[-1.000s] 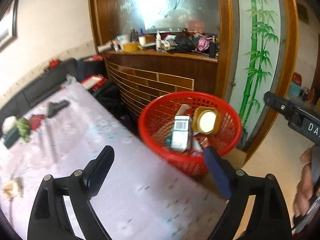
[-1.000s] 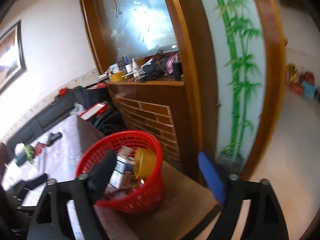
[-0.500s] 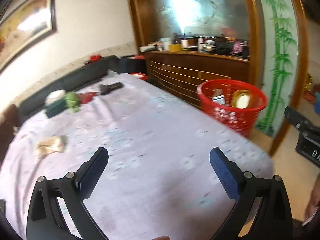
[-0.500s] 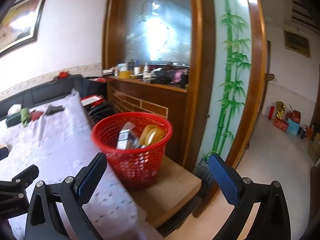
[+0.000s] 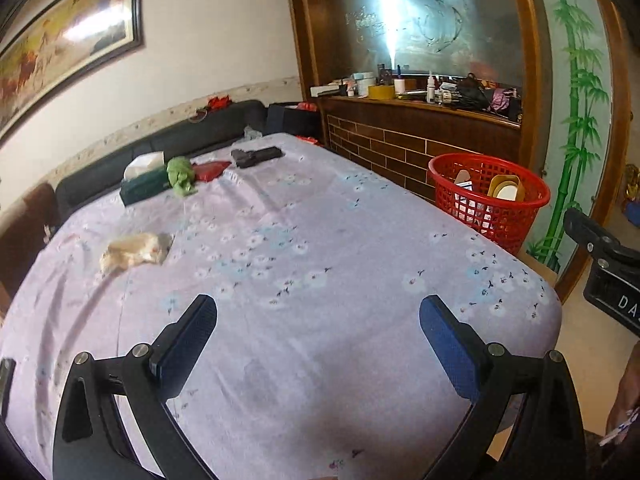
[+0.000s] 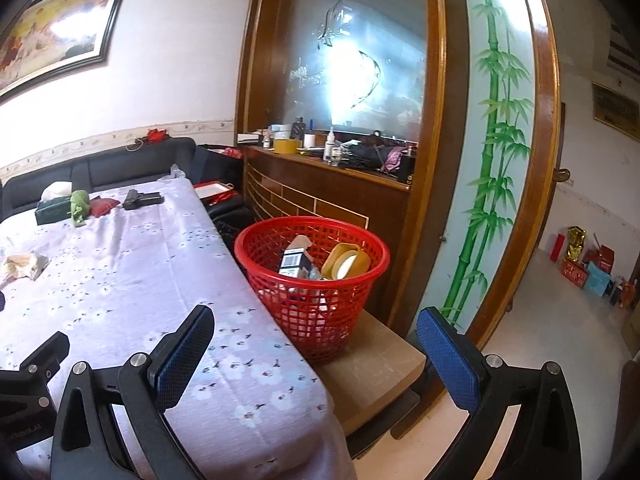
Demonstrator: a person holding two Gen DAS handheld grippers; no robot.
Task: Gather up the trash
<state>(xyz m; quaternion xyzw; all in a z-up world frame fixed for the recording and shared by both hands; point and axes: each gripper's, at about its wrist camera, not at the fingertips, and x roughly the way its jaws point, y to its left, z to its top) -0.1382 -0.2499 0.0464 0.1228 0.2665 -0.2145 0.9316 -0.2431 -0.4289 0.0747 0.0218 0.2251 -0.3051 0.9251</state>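
Observation:
A red mesh basket (image 5: 516, 196) (image 6: 280, 248) stands on a low wooden stool (image 6: 372, 360) at the table's far right end and holds a small carton (image 6: 294, 262), a tape roll (image 6: 346, 264) and other scraps. A crumpled beige wrapper (image 5: 134, 250) (image 6: 22, 264) lies on the lilac flowered tablecloth (image 5: 300, 240). My left gripper (image 5: 318, 340) is open and empty above the cloth's near edge. My right gripper (image 6: 316, 350) is open and empty, in front of the basket; it also shows in the left wrist view (image 5: 604, 268).
At the table's far end lie a tissue box (image 5: 144, 178), a green toy (image 5: 180, 174), a red pouch (image 5: 210, 170) and a black object (image 5: 256, 156). A dark sofa (image 5: 160, 140) runs along the wall. A cluttered wooden counter (image 6: 328, 168) stands behind the basket.
Both grippers have pulled back from the basket and stayed open. The left view has swung left across the table, so the wrapper and the far-end objects now show.

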